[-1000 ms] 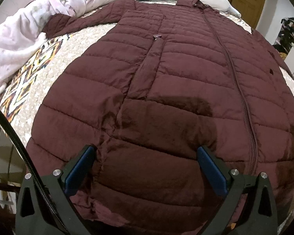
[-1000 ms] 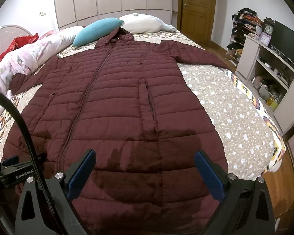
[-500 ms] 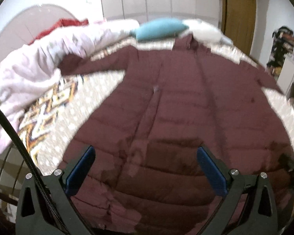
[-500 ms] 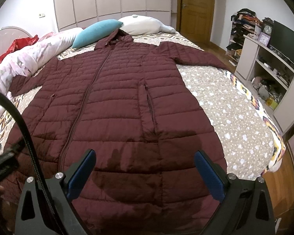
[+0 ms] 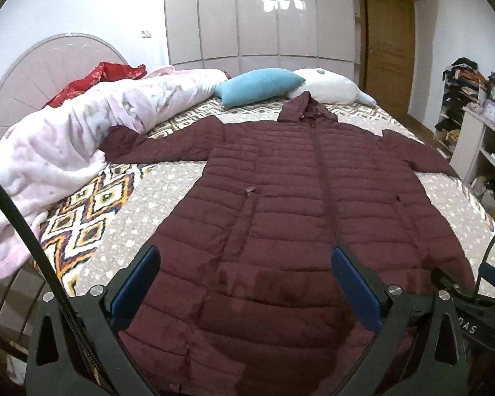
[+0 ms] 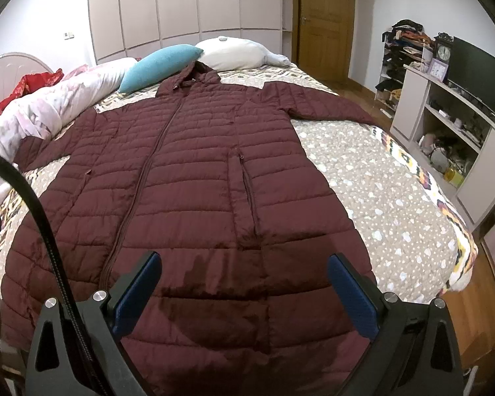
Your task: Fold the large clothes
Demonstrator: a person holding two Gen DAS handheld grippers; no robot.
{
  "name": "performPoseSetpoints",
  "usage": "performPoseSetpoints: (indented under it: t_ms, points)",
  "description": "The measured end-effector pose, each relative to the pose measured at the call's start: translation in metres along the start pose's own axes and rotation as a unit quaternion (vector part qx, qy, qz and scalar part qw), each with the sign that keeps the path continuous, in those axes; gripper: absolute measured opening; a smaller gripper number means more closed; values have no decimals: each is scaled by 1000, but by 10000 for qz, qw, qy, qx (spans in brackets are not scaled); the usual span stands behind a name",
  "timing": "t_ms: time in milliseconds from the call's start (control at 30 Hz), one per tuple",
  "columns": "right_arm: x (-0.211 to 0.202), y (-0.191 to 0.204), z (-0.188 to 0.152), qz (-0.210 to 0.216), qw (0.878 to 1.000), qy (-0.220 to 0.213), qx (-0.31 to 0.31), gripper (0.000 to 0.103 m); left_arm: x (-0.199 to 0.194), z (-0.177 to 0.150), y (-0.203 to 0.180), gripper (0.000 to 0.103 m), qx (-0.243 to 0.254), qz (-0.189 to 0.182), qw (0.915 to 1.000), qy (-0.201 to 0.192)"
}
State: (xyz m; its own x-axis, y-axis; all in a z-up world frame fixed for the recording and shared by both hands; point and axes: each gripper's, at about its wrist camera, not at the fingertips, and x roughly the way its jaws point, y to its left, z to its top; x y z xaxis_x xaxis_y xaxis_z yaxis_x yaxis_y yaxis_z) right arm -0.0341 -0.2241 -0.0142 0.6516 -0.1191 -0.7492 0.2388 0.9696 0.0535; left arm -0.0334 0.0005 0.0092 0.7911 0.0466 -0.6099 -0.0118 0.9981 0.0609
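A pink blanket (image 5: 59, 151) lines the bed's left side; beside it a maroon quilted coat (image 5: 300, 204) lies flat, zipped, sleeves spread, hood toward the pillows. Above its hem, the left gripper (image 5: 246, 282) and right gripper (image 6: 244, 285) hover with jaws spread wide, holding nothing.

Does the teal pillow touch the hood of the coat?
Cannot tell. In the right wrist view the teal pillow meets the hood, perhaps only overlapping; the left wrist view suggests a gap, not plainly.
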Motion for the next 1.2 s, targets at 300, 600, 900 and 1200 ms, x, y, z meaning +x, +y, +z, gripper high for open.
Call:
performPoseSetpoints:
  t_ms: [300, 600, 900, 1200]
  points:
    - [3, 0, -2, 9, 10000, 78, 12, 102, 21, -12, -3, 103, 46, 34, 9984, 557]
    - [5, 0, -3, 11, 9999, 119, 5, 103, 26, -16, -8, 103, 118, -91, 9973, 723]
    - [8, -1, -5, 6, 9999, 156, 17, 102, 28, -17, -12, 103, 192, -111, 9966, 792]
    - [8, 0, -5, -3, 9998, 175, 7, 102, 30, -18, -12, 103, 209, -139, 9962, 837]
